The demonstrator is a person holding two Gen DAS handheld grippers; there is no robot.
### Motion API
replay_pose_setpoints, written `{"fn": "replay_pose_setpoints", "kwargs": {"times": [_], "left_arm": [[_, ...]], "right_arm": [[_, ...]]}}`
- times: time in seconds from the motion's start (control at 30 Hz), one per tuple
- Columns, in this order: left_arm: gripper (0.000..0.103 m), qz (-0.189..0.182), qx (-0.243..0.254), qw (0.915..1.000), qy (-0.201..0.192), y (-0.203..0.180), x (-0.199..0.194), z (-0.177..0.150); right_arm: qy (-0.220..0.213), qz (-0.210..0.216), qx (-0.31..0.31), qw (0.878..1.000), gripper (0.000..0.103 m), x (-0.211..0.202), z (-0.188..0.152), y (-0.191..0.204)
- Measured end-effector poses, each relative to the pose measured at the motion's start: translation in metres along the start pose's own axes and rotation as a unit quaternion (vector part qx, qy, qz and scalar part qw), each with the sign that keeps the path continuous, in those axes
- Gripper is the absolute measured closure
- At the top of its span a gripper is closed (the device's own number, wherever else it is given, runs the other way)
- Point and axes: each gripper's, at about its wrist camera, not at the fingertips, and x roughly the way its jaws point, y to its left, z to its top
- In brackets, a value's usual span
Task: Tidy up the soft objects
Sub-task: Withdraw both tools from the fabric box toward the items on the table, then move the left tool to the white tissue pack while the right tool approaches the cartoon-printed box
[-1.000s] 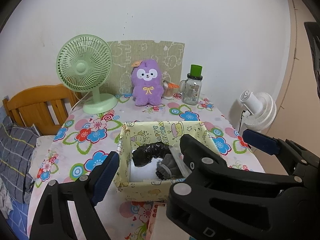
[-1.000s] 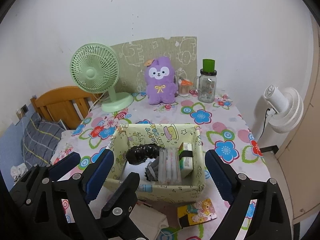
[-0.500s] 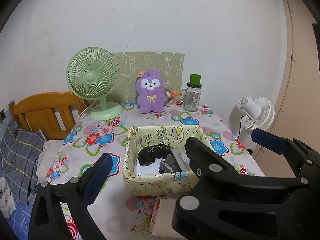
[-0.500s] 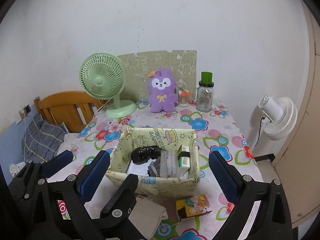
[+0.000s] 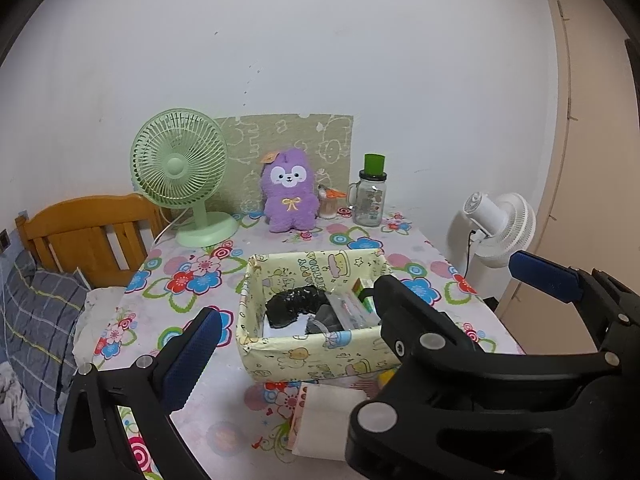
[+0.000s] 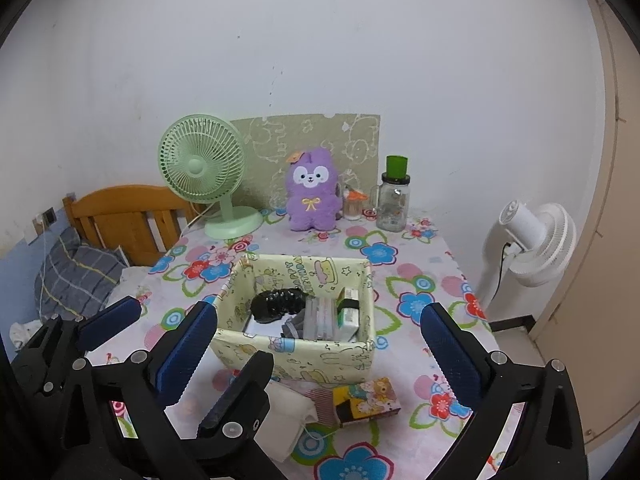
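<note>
Yellow box (image 6: 296,354) of soft things sitting at 12 o'clock, right gripper (image 6: 316,340) and left gripper (image 5: 360,312) both gaping wide, holding nothing

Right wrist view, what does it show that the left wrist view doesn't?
Right wrist only: the cartoon packet lying whole in front of the box, and a wall socket by the bed. Left wrist only: a fuller stretch of the door frame. Both share the box, black roll, purple plush, green fan, jar, white fan and white pouch.
</note>
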Motion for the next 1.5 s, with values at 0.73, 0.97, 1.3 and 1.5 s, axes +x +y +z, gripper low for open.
{"fn": "replay_pose_setpoints", "kwargs": {"times": [0.73, 0.97, 1.3, 1.5], "left_arm": [[0.0, -0.02, 0.015, 0.9997, -0.002, -0.025, -0.004, -0.028], [0.0, -0.024, 0.019, 0.9995, 0.009, -0.032, 0.009, -0.044], [0.0, -0.021, 0.015, 0.9993, 0.028, -0.037, 0.03, -0.062], [0.0, -0.021, 0.018, 0.9987, 0.044, -0.037, 0.045, -0.072]], "right_arm": [[-0.007, -0.012, -0.001, 1.0, 0.0, -0.01, -0.034, -0.022], [0.009, -0.014, 0.003, 1.0, 0.0, 0.002, -0.051, -0.029], [0.031, -0.01, 0.007, 0.999, 0.0, 0.023, -0.07, -0.038], [0.045, -0.007, 0.014, 0.999, 0.0, 0.038, -0.082, -0.042]]}}
